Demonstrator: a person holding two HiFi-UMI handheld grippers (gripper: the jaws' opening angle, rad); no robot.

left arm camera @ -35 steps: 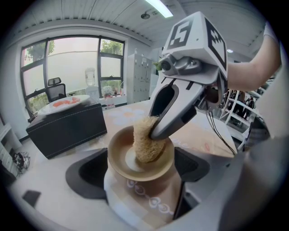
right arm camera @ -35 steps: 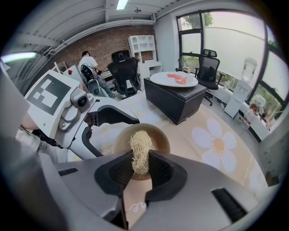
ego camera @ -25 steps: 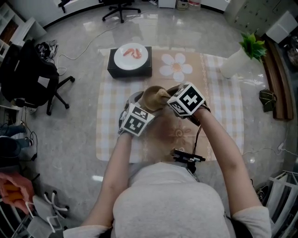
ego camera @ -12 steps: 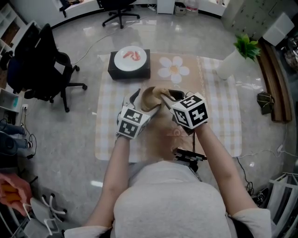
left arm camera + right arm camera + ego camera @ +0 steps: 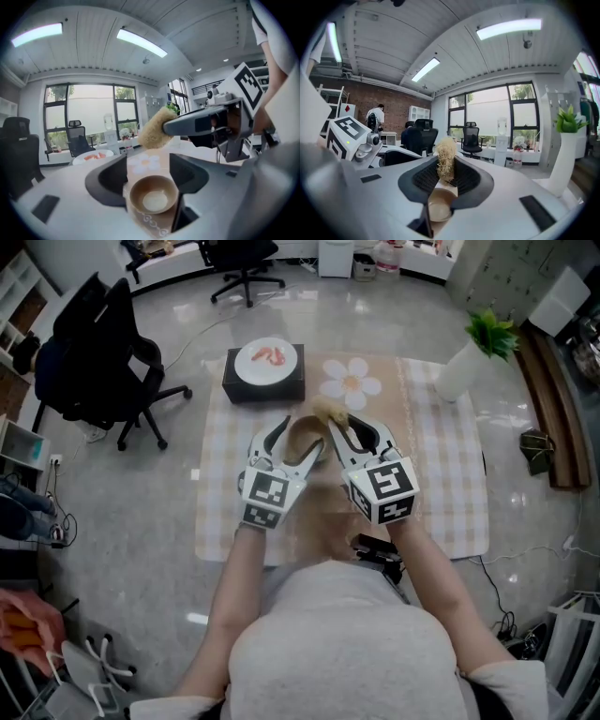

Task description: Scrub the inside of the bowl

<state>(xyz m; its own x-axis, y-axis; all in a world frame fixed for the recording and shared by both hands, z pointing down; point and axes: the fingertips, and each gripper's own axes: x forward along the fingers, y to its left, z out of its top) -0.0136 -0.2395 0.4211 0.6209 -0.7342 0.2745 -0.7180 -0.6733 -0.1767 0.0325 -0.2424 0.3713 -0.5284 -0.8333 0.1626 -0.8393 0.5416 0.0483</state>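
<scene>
Nearest the person, the left hand-held gripper (image 5: 296, 441) reaches forward over the checked cloth that covers the surface (image 5: 441, 484). Its jaws are closing. The brown bowl (image 5: 153, 199) sits upright between them on the cloth, and its rim meets the inner faces of both jaws. The inside of the bowl shows a pale patch at the bottom.

The right hand-held gripper (image 5: 446, 165) lies just beside the left one, its marker cube close to the person's body. Its jaws are clamped on a straw-coloured fibrous scrubber (image 5: 446, 157), and the tuft sticks up past the jaw tips. Seen from the left gripper view, the scrubber (image 5: 153, 128) hangs above the far side of the bowl, clear of the rim and outside the bowl.

Beyond the bowl, a daisy-shaped mat (image 5: 352, 385) lies flat on the cloth. To its left stands a black box (image 5: 264, 387) carrying a white plate (image 5: 265, 359) with pinkish-red food on it. At the far right corner of the cloth stands a white vase (image 5: 462, 369) of green leaves. A black office chair (image 5: 103, 352) stands on the grey floor, well apart to the left.
</scene>
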